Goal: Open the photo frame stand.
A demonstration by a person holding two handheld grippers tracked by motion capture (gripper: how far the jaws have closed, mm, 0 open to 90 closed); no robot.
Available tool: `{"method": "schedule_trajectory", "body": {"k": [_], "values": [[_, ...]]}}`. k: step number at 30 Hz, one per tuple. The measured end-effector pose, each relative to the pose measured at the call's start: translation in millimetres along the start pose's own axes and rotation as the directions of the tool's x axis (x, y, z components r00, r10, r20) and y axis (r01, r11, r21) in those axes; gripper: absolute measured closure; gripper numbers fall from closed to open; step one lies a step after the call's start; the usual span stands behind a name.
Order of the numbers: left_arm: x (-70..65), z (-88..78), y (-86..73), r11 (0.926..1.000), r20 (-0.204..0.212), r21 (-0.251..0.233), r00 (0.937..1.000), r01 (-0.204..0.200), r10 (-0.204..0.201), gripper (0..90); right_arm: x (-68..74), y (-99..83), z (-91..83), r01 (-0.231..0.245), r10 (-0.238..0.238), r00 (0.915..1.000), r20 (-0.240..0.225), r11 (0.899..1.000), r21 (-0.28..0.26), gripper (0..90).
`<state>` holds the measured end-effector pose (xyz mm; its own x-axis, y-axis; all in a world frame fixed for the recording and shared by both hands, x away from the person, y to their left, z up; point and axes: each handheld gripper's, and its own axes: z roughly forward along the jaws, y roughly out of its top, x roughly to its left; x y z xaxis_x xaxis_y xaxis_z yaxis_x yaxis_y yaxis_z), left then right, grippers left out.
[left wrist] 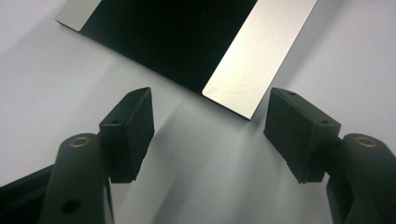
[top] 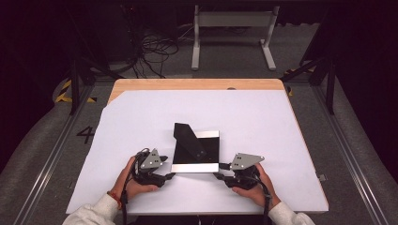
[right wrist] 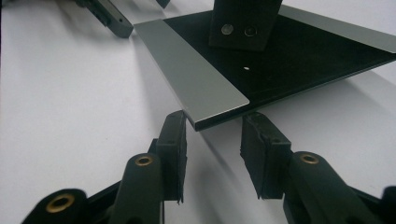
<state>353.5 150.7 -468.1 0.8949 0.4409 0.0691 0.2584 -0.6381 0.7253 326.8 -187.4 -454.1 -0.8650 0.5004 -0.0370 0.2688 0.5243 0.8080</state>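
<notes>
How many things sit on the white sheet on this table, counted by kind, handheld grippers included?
Flat black plate with silver strips along two edges, carrying a black upright block: 1
Handheld black two-jaw grippers: 2, left gripper, right gripper
Total: 3

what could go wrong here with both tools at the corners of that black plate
1. The right tool straddles only the tip of the stand base corner, with its pads not yet touching; a grip that shallow might slip.
2. The left tool stands open, short of its corner; lifting one side first could tip the upright black block.
3. The white sheet may let the base slide.
</notes>
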Motion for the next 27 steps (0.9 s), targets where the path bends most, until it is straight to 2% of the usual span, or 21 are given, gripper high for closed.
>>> {"method": "schedule_trajectory", "body": {"k": [3, 4, 5, 10, 14, 17, 18, 19, 20, 21, 25, 27], "values": [[0.4, 0.6, 0.5, 1.0, -0.002, 0.001, 1.0, 0.008, -0.008, 30.6, -2.0, 1.5, -2.2, -0.015, 0.015, 0.9999, -0.007, 1.0, -0.018, 65.0], [1.1, 0.5, 0.5, 0.9998, 0.005, 0.006, 0.9998, 0.017, -0.017, 28.3, -2.6, 1.4, -2.1, -0.016, 0.016, 0.9999, -0.003, 1.0, -0.018, 64.9], [1.2, 0.4, 0.2, 0.9996, 0.019, 0.011, 0.9995, 0.026, -0.026, 22.4, -3.6, 0.4, -1.5, -0.025, 0.025, 0.9997, -0.003, 1.0, -0.013, 64.9], [-1.0, -0.2, -0.6, 0.9995, 0.02, 0.017, 0.9994, 0.029, -0.029, 25.1, -4.3, -1.0, -0.6, -0.049, 0.049, 0.9983, -0.03, 0.999, -0.018, 65.6], [-0.7, 0.1, -0.8, 0.9995, 0.034, 0.014, 0.999, 0.03, -0.03, 27.0, -1.1, -0.1, 6.6, -0.061, 0.062, 0.9964, -0.058, 0.998, 0.015, 59.5], [-2.2, -0.9, -1.2, 0.9998, 0.028, 0.009, 0.9995, 0.016, -0.016, 29.2, 1.2, 1.2, 8.9, -0.038, 0.039, 0.9981, -0.049, 0.999, 0.028, 56.7], [-2.7, -1.3, -1.3, 0.9997, 0.026, 0.012, 0.9994, 0.021, -0.021, 29.2, 1.4, 1.2, 9.2, -0.033, 0.034, 0.9986, -0.039, 0.999, 0.03, 56.5], [-1.5, -1.5, -1.6, 0.9991, 0.031, 0.019, 0.9987, 0.039, -0.039, 29.2, 1.6, 1.0, 9.2, -0.028, 0.029, 0.9991, -0.032, 0.999, 0.024, 56.5], [0.5, -1.4, -1.8, 0.9965, 0.028, 0.031, 0.9966, 0.077, -0.078, 27.7, 2.3, 0.8, 8.8, -0.029, 0.029, 0.9991, -0.032, 0.999, 0.018, 56.6], [0.8, -1.6, -2.2, 0.996, 0.03, 0.03, 0.9959, 0.085, -0.086, 26.0, 2.9, 0.9, 9.0, -0.024, 0.024, 0.9992, -0.03, 1.0, 0.016, 56.7], [0.6, -1.3, -2.4, 0.996, 0.03, 0.03, 0.9959, 0.084, -0.085, 25.3, 5.2, 1.7, 10.9, -0.024, 0.024, 0.9983, -0.052, 1.0, 0.007, 59.7], [0.6, -1.1, -2.3, 0.996, 0.031, 0.031, 0.996, 0.083, -0.084, 25.3, 6.9, 3.2, 10.4, -0.023, 0.023, 0.9987, -0.047, 1.0, -0.004, 60.4]]}}
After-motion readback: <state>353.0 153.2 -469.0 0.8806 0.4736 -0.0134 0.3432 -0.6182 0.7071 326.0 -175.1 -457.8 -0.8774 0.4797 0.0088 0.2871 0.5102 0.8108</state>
